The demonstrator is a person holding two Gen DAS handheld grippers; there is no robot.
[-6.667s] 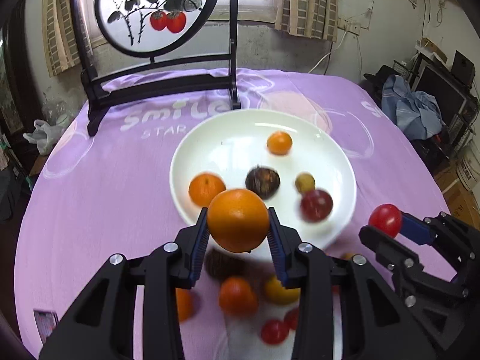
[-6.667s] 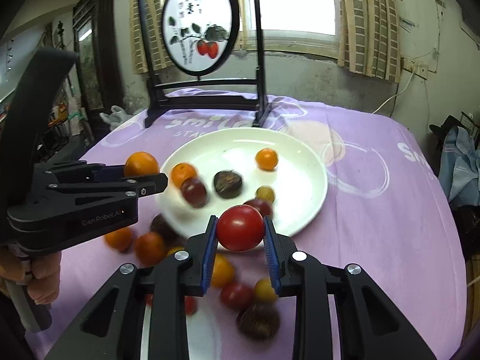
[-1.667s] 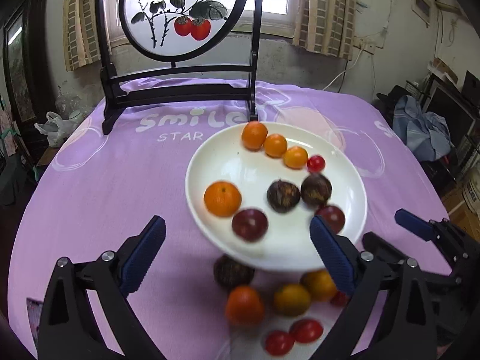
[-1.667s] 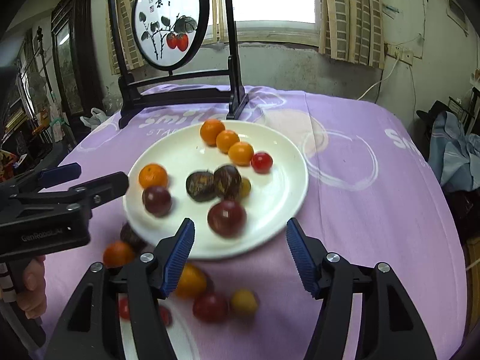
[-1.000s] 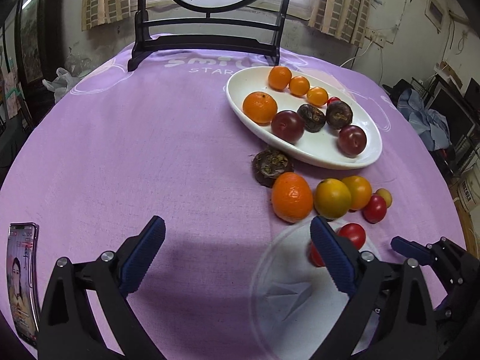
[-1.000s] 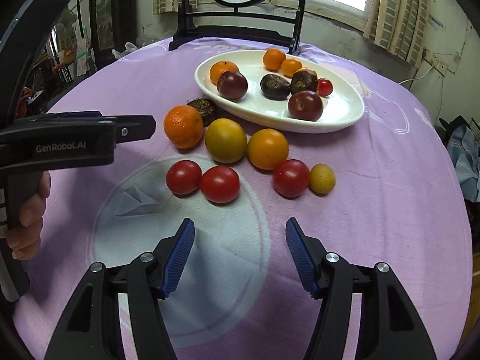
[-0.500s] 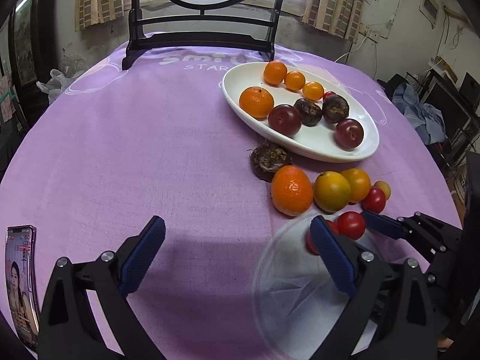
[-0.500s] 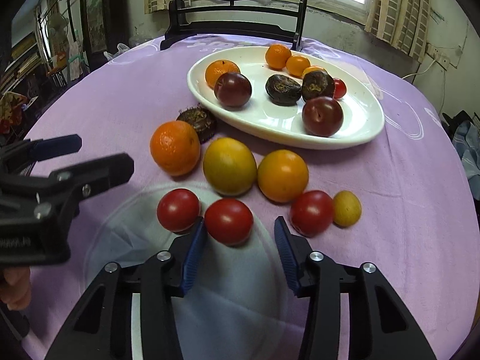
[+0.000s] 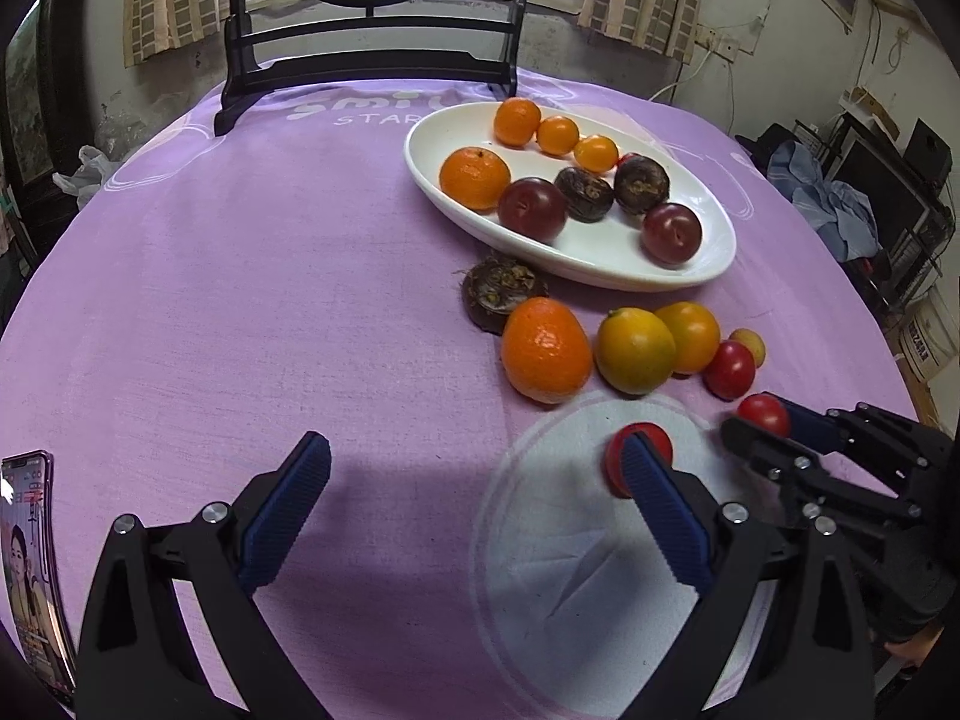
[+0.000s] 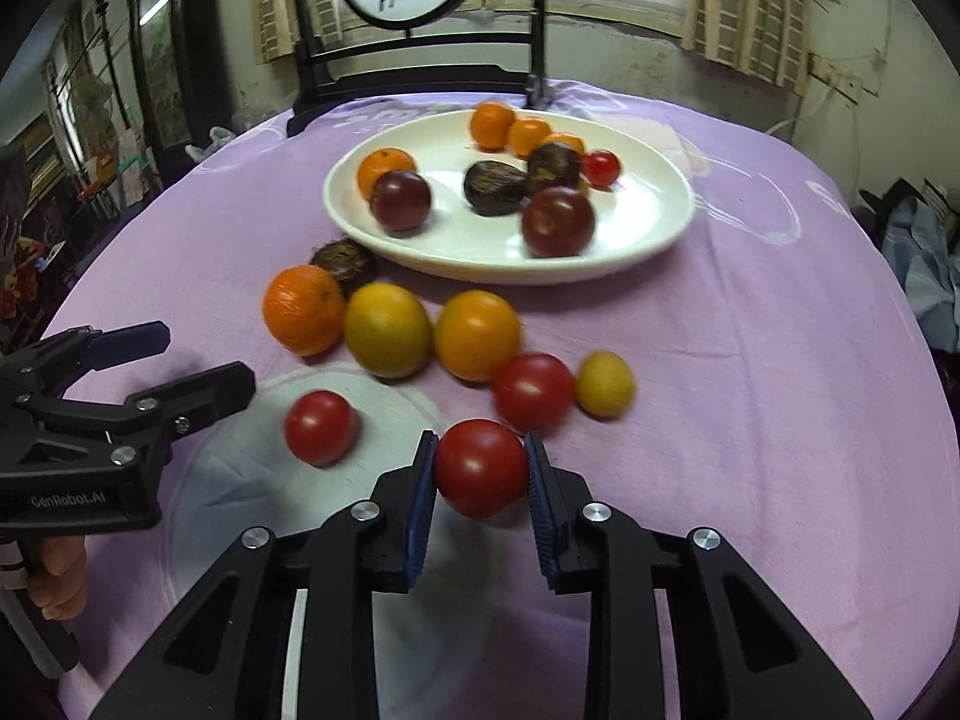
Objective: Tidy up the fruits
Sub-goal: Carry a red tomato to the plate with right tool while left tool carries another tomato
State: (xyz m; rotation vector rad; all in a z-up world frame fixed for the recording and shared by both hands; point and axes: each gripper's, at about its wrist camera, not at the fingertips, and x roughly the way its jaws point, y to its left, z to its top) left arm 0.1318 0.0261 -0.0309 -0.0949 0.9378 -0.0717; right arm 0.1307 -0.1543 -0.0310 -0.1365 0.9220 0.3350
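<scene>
My right gripper (image 10: 480,471) is closing its jaws on a red tomato (image 10: 480,468), and both blue pads press its sides just above the purple cloth. The left wrist view shows the same tomato (image 9: 763,414) in the right gripper (image 9: 762,420) at the right. My left gripper (image 9: 474,462) stands wide open over bare cloth, holding nothing. Another red tomato (image 9: 639,450) lies half hidden behind its right finger. Loose oranges (image 9: 543,351), a tomato (image 9: 729,369) and a brown fruit (image 9: 501,294) lie before the white plate (image 9: 600,276), which holds oranges, dark plums and brown fruits.
A black stand with a round painted screen (image 9: 372,69) rises behind the plate. A phone (image 9: 27,570) lies at the table's left edge. A pale circle print (image 9: 600,540) marks the cloth near me. A hand (image 10: 57,576) holds the left gripper's handle.
The right gripper's jaws have shut on the red tomato that lay between them half a second ago. The left gripper stays open in about the same place.
</scene>
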